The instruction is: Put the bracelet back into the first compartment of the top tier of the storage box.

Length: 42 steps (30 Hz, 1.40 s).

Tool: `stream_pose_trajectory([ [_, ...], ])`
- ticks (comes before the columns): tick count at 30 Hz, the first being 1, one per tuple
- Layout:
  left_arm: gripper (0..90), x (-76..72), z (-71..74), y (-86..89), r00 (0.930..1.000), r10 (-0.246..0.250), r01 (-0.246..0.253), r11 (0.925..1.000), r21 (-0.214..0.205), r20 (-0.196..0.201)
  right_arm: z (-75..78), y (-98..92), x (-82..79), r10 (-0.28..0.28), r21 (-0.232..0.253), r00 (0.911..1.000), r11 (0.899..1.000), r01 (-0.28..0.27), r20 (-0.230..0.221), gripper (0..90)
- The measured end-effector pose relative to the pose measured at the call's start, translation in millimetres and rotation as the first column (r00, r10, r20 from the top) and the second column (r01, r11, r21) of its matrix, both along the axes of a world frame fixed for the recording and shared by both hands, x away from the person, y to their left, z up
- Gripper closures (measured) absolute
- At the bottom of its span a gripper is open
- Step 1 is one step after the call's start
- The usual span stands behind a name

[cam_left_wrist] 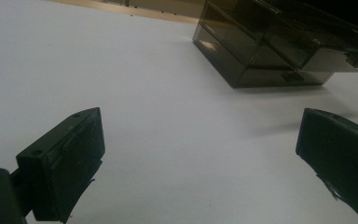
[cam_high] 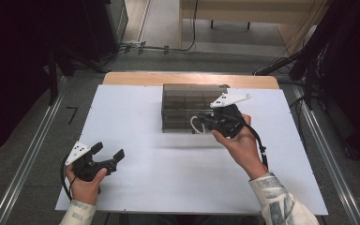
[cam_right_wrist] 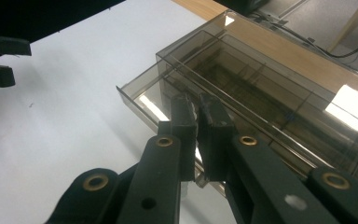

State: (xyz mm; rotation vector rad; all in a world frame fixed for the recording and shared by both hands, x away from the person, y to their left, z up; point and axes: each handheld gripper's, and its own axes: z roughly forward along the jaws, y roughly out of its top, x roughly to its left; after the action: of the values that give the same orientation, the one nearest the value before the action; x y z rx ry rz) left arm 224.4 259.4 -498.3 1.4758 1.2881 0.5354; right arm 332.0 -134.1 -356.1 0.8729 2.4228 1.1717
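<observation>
Jaws of the right gripper (cam_right_wrist: 196,108) pinch a white piece at the smoky drawer box (cam_high: 187,101); left gripper (cam_high: 107,154) rests open, low on the table.

- You worked in a lab or recording room, not a home.
- You had a white board (cam_high: 136,122) laid on a wooden table (cam_high: 187,78) as the work surface.
- Metal floor rails (cam_high: 26,161) ran along both sides of the table.
- Cables (cam_high: 168,48) trailed over the grey floor behind it.
- Dark equipment racks (cam_high: 101,23) stood at the back left, dark gear at the right.
- A pale wooden bench (cam_high: 243,11) stood further back.
</observation>
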Motion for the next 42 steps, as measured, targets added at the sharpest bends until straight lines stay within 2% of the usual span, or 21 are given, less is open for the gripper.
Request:
stream_pose_trajectory([
  [32, 1.7, -0.2, 0.5, -0.1, 1.0000, -0.006, 0.006, 1.0000, -0.002, 0.003, 0.3, 38.6, 18.1, 0.031, 0.019, 0.9995, 0.999, -0.031, -0.003, 83.3],
  [42, 1.7, -0.1, 0.5, 0.0, 1.0000, -0.007, 0.007, 1.0000, -0.001, 0.003, -6.3, 50.8, 27.6, 0.032, 0.021, 0.9994, 0.999, -0.031, -0.013, 83.2],
])
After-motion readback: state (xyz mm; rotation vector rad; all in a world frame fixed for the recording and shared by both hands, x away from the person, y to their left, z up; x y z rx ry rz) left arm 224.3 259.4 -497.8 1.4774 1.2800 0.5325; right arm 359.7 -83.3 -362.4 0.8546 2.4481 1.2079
